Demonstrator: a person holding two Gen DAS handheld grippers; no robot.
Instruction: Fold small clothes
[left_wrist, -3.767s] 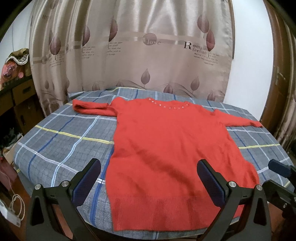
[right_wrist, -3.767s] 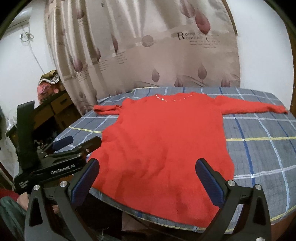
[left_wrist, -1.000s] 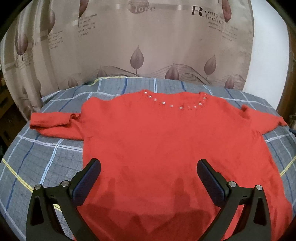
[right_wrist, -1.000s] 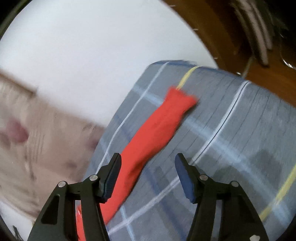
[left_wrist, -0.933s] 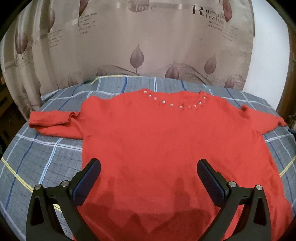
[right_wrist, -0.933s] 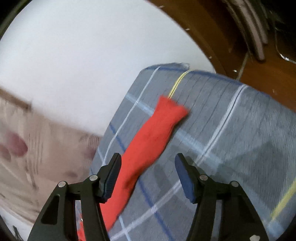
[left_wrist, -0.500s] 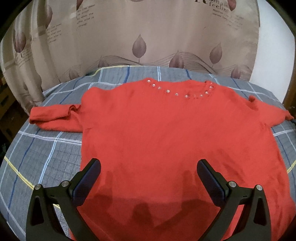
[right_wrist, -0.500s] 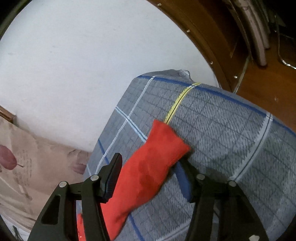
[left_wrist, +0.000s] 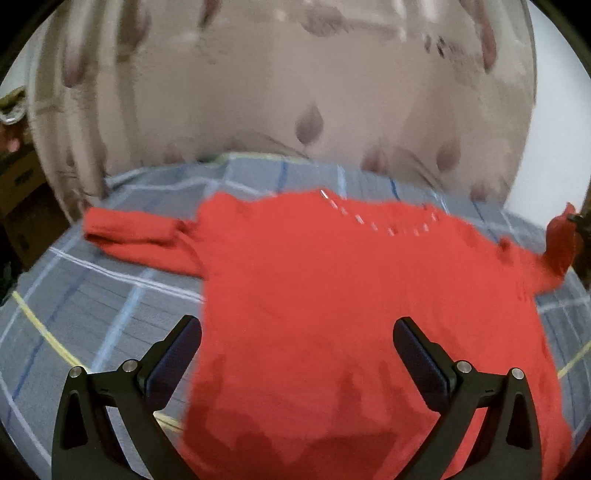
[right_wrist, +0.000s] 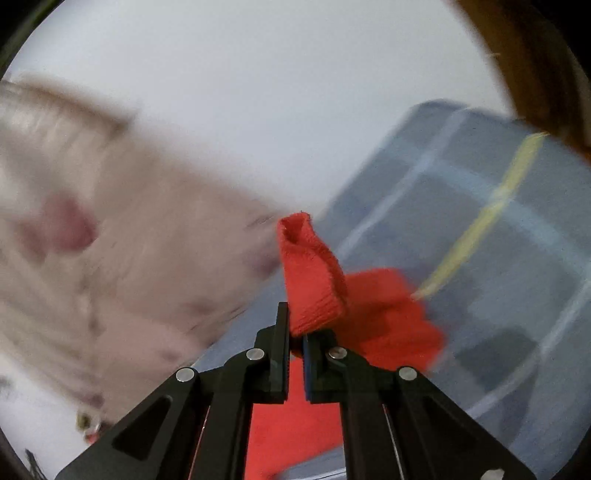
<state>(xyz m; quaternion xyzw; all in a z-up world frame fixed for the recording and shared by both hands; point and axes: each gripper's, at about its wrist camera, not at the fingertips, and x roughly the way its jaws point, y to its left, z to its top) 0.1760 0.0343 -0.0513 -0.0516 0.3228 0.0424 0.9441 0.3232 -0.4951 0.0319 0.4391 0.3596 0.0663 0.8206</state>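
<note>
The red sweater (left_wrist: 332, 314) is laid flat on the plaid tabletop (left_wrist: 92, 314), neckline toward the curtain (left_wrist: 295, 92), sleeves extended sideways. The left tongs (left_wrist: 297, 350) are held wide apart and empty above its hem. The right tongs (right_wrist: 295, 345) are clamped on the raised sleeve cuff (right_wrist: 310, 273).

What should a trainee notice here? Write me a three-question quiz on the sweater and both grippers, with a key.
1. True or false: the left gripper is shut on the red sweater.
2. Which part of the sweater does the right gripper hold? A) the hem B) the neckline C) the cuff end of a sleeve
3. Fill in: the other sleeve lies flat on the ______ plaid cloth.

Key
1. False. Its jaws stand wide open above the sweater's body, holding nothing.
2. C. The jaws are pinched on the sleeve end, lifted clear of the cloth.
3. Grey.
</note>
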